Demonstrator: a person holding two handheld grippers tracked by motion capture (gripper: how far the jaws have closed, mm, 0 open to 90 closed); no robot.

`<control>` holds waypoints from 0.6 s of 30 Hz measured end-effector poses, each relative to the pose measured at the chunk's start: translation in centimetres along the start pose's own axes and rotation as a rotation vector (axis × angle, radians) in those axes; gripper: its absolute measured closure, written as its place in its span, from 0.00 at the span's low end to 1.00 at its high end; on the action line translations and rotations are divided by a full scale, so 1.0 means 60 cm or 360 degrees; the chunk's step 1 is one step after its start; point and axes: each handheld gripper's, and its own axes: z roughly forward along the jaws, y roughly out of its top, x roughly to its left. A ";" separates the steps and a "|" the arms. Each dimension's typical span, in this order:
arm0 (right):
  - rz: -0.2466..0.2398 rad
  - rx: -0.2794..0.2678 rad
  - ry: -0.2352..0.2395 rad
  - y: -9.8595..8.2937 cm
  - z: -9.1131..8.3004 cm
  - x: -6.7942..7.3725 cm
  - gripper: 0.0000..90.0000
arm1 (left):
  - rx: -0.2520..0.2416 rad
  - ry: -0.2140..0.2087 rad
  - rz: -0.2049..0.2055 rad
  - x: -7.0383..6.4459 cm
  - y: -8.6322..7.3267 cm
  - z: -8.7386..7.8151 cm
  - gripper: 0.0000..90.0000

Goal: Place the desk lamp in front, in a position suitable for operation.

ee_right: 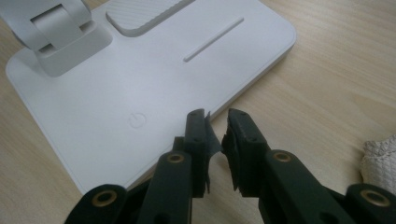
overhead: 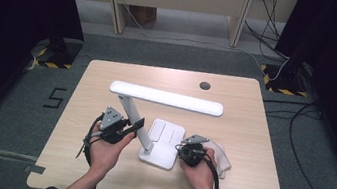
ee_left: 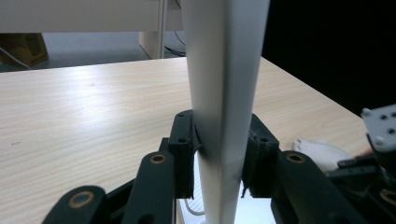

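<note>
A white desk lamp stands mid-table, with a long flat head [overhead: 166, 97], a slanted arm [overhead: 130, 109] and a flat base [overhead: 161, 149]. My left gripper [overhead: 138, 123] is shut on the arm low down; in the left gripper view both pads press the white arm [ee_left: 224, 84] between the left gripper's [ee_left: 219, 140] jaws. My right gripper [overhead: 180, 147] hovers at the base's right front corner. In the right gripper view its tips [ee_right: 217, 123] are nearly together with nothing between them, just over the base [ee_right: 140, 79] edge, beside a round power mark [ee_right: 137, 120].
A crumpled white cloth [overhead: 220, 155] lies on the wooden table [overhead: 252, 127] just right of my right hand, and its corner shows as the cloth [ee_right: 380, 158]. A dark cable hole [overhead: 204, 85] sits near the far edge. Cables run over the floor at the right.
</note>
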 end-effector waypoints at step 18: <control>0.0028 0.0002 -0.0031 0.006 0.027 -0.002 0.91 | -0.0003 -0.0076 0.0046 0.000 -0.014 -0.026 0.71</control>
